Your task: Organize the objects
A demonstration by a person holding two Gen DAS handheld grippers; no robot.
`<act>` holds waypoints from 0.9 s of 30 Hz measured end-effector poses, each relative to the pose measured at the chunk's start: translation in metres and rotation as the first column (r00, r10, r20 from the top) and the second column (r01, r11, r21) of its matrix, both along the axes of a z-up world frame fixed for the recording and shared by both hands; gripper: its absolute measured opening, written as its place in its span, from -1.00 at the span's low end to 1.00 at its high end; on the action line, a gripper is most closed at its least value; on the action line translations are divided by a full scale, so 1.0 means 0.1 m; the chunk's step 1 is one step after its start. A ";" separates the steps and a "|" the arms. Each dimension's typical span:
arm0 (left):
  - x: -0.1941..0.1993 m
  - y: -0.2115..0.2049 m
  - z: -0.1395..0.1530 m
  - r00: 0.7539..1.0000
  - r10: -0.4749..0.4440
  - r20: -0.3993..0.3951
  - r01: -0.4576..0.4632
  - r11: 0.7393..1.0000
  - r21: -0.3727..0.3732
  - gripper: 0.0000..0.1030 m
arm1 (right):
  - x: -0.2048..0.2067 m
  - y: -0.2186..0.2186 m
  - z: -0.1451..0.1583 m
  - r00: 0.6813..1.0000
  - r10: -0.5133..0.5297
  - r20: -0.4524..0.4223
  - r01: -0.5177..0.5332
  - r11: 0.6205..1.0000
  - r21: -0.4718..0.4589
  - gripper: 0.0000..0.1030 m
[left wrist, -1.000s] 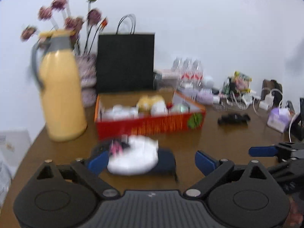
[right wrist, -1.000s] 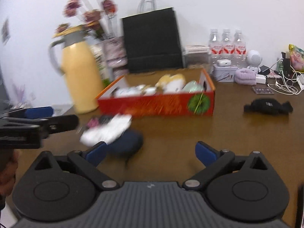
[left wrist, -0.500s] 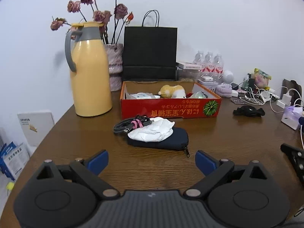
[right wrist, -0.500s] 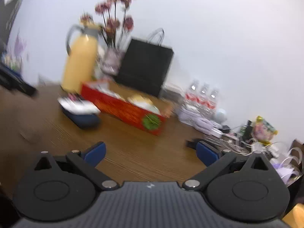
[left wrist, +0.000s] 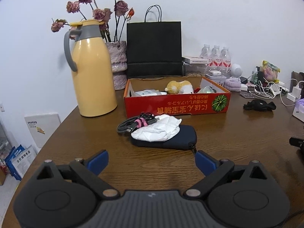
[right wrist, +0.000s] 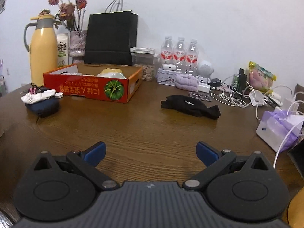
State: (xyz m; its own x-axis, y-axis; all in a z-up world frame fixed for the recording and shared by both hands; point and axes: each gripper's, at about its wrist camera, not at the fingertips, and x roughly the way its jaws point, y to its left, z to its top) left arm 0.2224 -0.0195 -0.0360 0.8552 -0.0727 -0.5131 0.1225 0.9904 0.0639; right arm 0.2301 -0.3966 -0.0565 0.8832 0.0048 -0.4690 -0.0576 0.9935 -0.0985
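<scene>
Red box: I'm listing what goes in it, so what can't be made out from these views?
- Red box floor: its front wall hides it, both views.
- Navy pouch top: white cloth covers it, left view.
- Cable bundle: too small, right view.
- Box lettering: too small to read.

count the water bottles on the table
3: clear plastic water bottles with red labels stand side by side against the wall, left, middle, right, behind a pale tin, right of the black paper bag. Others may be hidden.
</scene>
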 end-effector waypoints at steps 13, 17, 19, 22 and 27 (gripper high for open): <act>0.10 0.13 -0.11 1.000 0.021 -0.024 -0.021 1.000 -0.020 0.90 | 0.05 0.38 0.11 0.995 0.102 0.020 -0.103 0.994 0.028 1.00; 0.26 0.20 -0.14 1.000 0.020 -0.007 -0.020 1.000 -0.014 0.90 | 0.02 0.73 0.35 0.978 0.181 0.106 -0.193 0.975 0.111 1.00; 0.38 0.24 -0.15 1.000 0.020 -0.006 -0.020 0.999 -0.027 0.90 | 0.10 0.96 0.39 0.975 0.204 0.093 -0.213 0.971 0.105 1.00; 0.64 0.32 -0.17 1.000 0.000 -0.007 -0.001 0.997 -0.075 0.90 | 0.27 1.28 0.36 0.971 0.224 0.084 -0.230 0.970 0.072 1.00; 1.19 0.45 -0.21 0.999 -0.046 -0.019 0.043 0.988 -0.152 0.90 | 0.67 1.58 0.28 0.968 0.245 0.055 -0.250 0.961 0.118 1.00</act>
State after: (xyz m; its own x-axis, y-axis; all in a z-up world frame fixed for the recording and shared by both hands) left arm 0.3412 0.0251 -0.0574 0.8380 -0.1885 -0.5121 0.1663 0.9820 -0.0893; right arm 0.2973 -0.2381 -0.0282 0.8648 0.2813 -0.4158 -0.3019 0.9532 0.0169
